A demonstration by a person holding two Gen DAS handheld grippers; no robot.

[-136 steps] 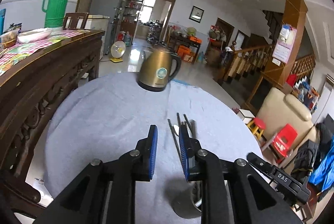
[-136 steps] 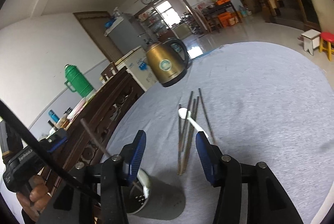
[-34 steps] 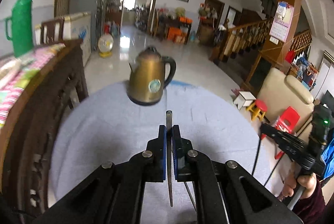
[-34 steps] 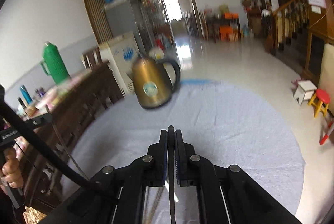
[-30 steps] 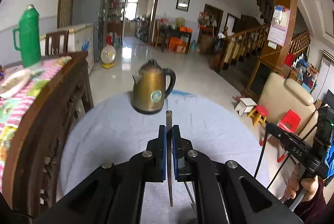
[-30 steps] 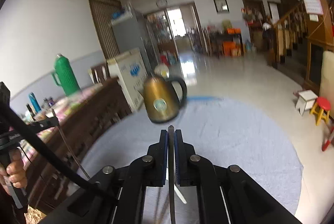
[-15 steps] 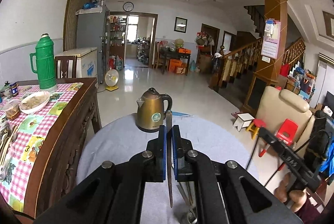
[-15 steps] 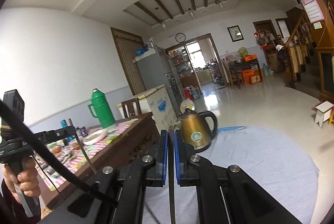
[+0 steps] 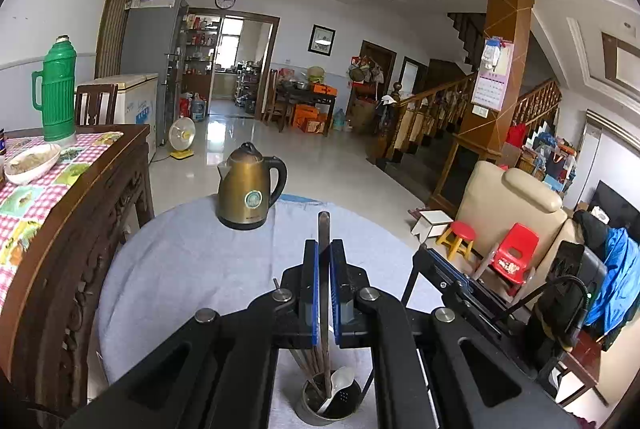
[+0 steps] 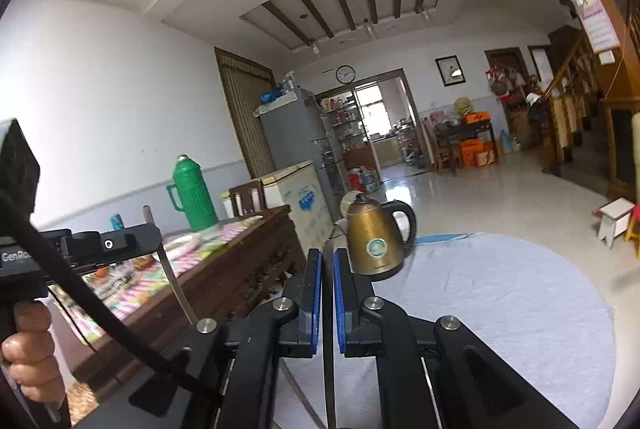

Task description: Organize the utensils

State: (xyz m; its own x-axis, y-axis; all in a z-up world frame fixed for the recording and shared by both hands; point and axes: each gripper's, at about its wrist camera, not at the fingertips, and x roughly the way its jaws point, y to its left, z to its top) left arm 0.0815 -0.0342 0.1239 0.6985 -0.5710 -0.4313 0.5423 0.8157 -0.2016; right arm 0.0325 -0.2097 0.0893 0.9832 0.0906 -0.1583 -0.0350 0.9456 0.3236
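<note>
Several chopsticks and white spoon (image 9: 340,383) already placed in metal cup (image 9: 329,403) on near desk (image 9: 192,269). Left gripper (image 9: 324,293) and right gripper (image 10: 328,299) each clenched on one chopstick (image 9: 323,229), not yet dropped in.

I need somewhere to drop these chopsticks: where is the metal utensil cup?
In the left wrist view, the metal utensil cup sits at bottom centre, below the left gripper, holding chopsticks and a white spoon.

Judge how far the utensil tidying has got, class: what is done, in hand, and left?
Done: a white spoon and several chopsticks stand in the metal cup. In hand: the left gripper and right gripper are each shut on one chopstick. Left: dropping both into the cup.
</note>
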